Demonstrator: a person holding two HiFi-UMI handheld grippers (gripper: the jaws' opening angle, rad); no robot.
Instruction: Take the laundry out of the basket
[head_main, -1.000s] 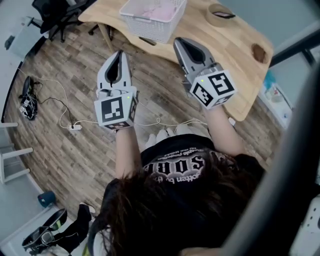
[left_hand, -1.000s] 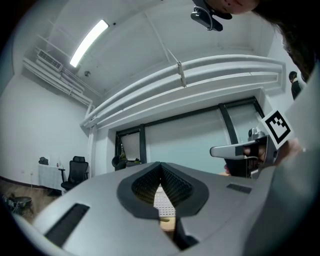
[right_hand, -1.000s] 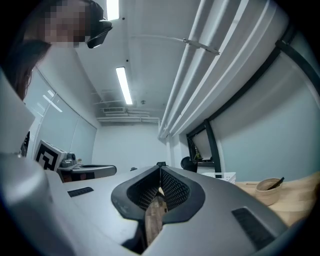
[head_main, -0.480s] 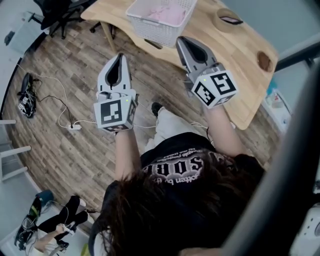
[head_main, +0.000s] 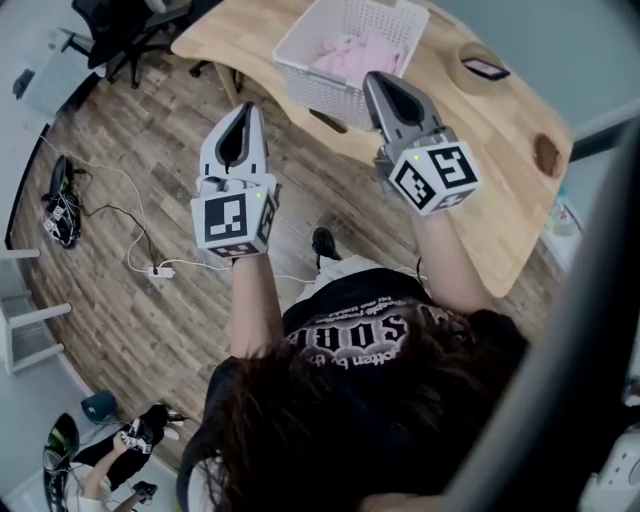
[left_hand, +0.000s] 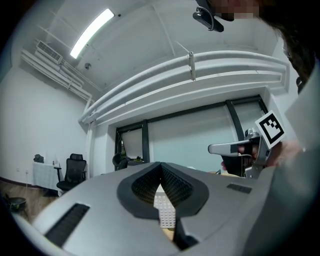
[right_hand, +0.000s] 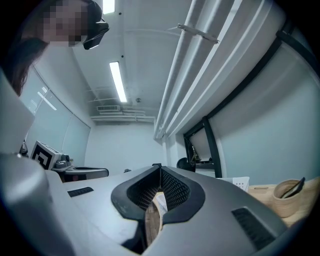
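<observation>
A white slatted basket (head_main: 322, 88) stands on the wooden table (head_main: 470, 170) at the top of the head view, with pink laundry (head_main: 355, 55) inside. My left gripper (head_main: 243, 108) hangs over the floor just short of the table edge, left of the basket. It is shut and empty. My right gripper (head_main: 376, 79) is shut with nothing held, and its tip lies over the basket's near right corner. Through the left gripper (left_hand: 161, 165) jaws a strip of the basket (left_hand: 165, 211) shows ahead. The right gripper (right_hand: 159, 168) view has the basket's corner (right_hand: 241, 183) off to the right.
A wicker bowl (head_main: 484, 68) holding a dark object sits on the table right of the basket, with a dark round patch (head_main: 547, 155) further right. Below are wood flooring, a power strip with cables (head_main: 160, 270), an office chair (head_main: 130, 25) and a shoe (head_main: 322, 242).
Both grippers have travelled forward toward the table, staying shut. The basket now sits closer to them, and the right gripper's tip has reached over its near corner.
</observation>
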